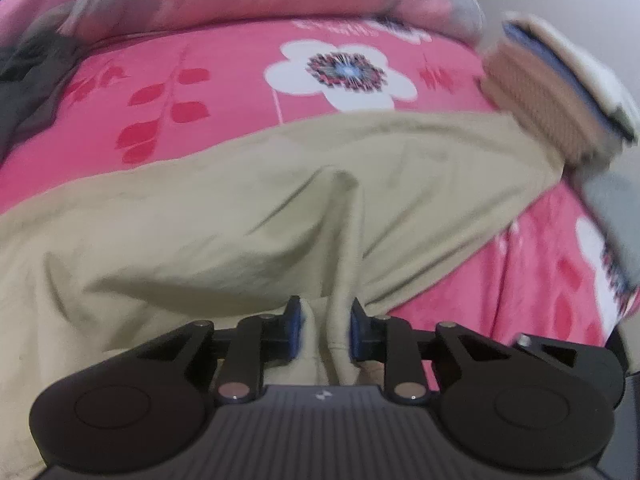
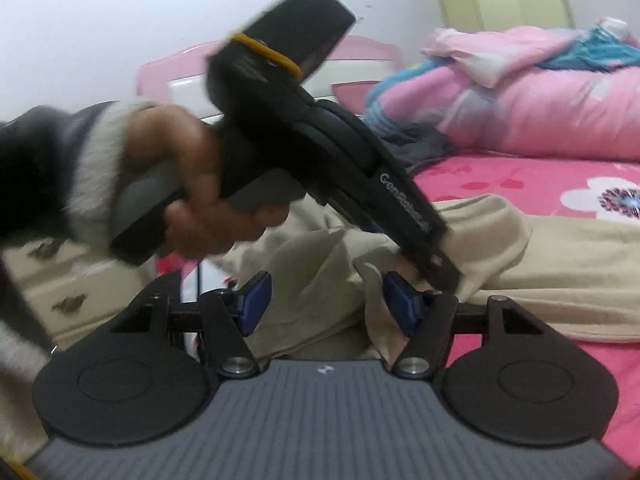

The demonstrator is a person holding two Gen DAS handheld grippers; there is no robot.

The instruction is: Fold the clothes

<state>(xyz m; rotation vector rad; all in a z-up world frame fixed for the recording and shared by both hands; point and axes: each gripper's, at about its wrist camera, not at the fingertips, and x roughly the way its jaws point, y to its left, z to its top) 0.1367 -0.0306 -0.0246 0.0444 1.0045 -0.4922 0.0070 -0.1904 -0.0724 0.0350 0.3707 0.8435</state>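
Observation:
A beige garment (image 1: 224,216) lies spread over a pink flowered bed sheet (image 1: 192,80). In the left wrist view my left gripper (image 1: 325,314) is shut on a raised fold of the beige cloth, which fills the gap between its blue pads (image 1: 295,328). The right wrist view shows the same left gripper (image 2: 444,276), held by a hand (image 2: 208,216), pointing steeply down into the beige garment (image 2: 560,272). My right gripper (image 2: 330,298) stands open close by. A flap of the cloth hangs by its right pad (image 2: 404,306) and its left pad is clear of the cloth.
Pink quilts and loose clothes (image 2: 540,92) are piled at the head of the bed. A pink headboard (image 2: 176,68) and a white wall stand behind. A blurred knitted sleeve cuff (image 1: 548,92) enters at the right of the left wrist view. White drawers (image 2: 80,292) stand beside the bed.

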